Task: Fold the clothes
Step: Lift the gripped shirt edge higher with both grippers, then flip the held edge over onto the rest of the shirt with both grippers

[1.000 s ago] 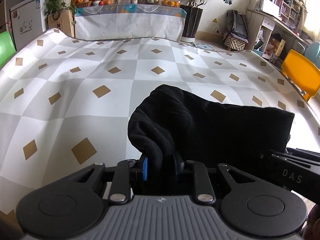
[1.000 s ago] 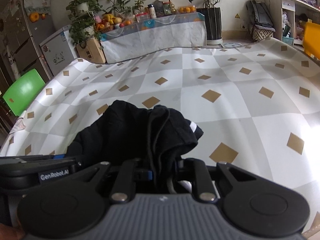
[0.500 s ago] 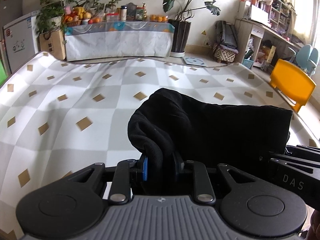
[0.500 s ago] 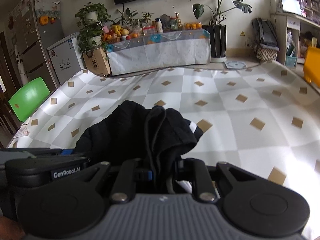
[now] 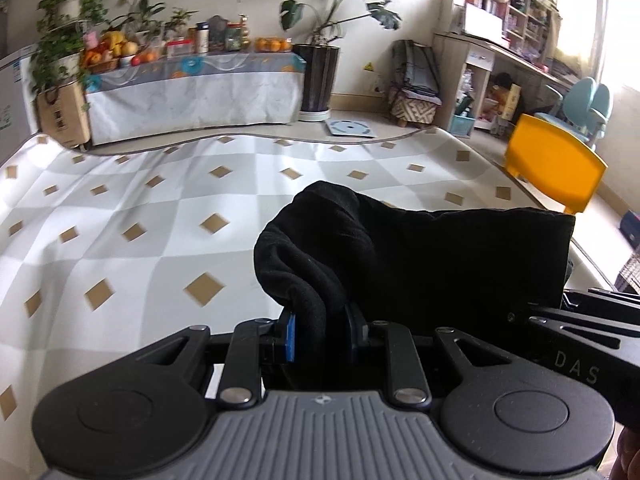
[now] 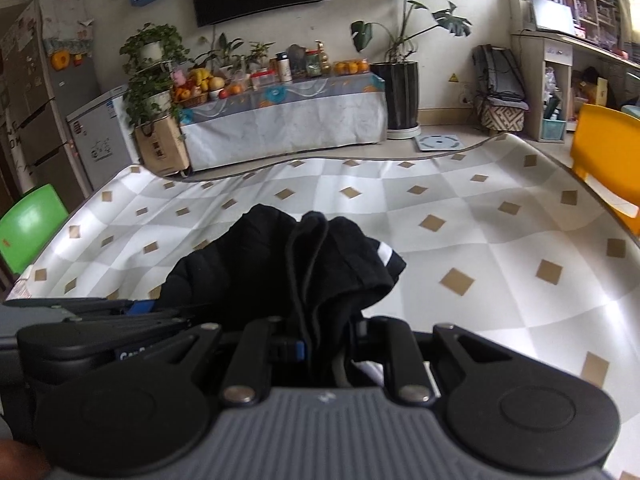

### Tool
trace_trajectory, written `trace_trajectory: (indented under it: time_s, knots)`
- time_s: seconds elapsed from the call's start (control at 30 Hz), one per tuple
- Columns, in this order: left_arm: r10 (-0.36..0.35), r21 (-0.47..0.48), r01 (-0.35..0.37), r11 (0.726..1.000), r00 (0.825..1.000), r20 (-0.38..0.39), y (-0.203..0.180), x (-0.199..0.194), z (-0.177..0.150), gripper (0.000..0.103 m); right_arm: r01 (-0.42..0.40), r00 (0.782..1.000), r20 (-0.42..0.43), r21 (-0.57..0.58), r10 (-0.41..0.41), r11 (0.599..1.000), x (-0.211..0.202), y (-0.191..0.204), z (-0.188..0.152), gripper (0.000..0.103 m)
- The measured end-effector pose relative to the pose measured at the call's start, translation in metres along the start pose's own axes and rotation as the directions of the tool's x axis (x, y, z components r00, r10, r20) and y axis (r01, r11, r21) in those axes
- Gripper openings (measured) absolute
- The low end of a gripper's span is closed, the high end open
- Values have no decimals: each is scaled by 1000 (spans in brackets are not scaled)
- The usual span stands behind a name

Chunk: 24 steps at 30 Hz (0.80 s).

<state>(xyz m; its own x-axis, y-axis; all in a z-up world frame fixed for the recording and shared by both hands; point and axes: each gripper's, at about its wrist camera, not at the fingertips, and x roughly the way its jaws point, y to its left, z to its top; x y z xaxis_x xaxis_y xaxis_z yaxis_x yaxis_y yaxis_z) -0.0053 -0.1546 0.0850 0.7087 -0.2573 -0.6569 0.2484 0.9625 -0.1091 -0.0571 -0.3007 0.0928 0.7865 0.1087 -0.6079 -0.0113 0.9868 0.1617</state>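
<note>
In the left wrist view we see the left gripper (image 5: 320,334) clamped on a thick roll of the black garment (image 5: 420,264), a blue pad pressed against the cloth on one side and the other finger dark against it. In the right wrist view the right gripper (image 6: 320,346) pinches another bunch of the same garment (image 6: 288,264), its jaws nearly together with the cloth squeezed between them. A white stripe shows at the garment's edge on that side. The cloth stretches between the two grippers — a taut, flat span running to the right in the left view — and appears to hang above the table (image 5: 140,240), though the lower edge is hidden behind the grippers, so we cannot tell whether it touches. The table wears a grey-and-white checked cover with tan diamonds. Beside it stand a yellow chair (image 5: 556,168) and a green chair (image 6: 30,224) — one on each side.
</note>
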Motion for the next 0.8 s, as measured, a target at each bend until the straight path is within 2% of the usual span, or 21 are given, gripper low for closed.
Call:
trace_trajectory:
  time_s: [0.23,0.43,0.53,0.63,0.67,0.7,0.73,0.8]
  knots:
    - [-46,35,46,998,999,-13,-37,25,13,21,47,999,7,57,-47,997,4,-43,5,16]
    - [-117,88,120,989,993,-33,-82,48,19,19,93,995,13,118,-95,989,7,-81,4,14]
    - [-138,101,144,984,989,-60,-101,61,17,19,178,984,-22,110,-176,978,16,-100,1,13]
    - [-146,104,156,982,985,-95,-110,72,11,19,348,935,-134,163,-328,923,31,-131,-11,19]
    - [-145,106,156,982,984,-106,-110,75,8,19,364,929,-153,210,-337,907,29,-143,-14,22]
    - [-143,103,155,982,982,-120,-109,77,4,19,365,930,-152,264,-335,893,26,-153,-17,33]
    - [-141,88,154,984,981,-132,-105,80,0,19,374,927,-143,308,-345,875,21,-162,-18,38]
    - [-139,55,149,987,978,-157,-96,84,-10,19,404,914,-133,358,-383,842,15,-173,-20,41]
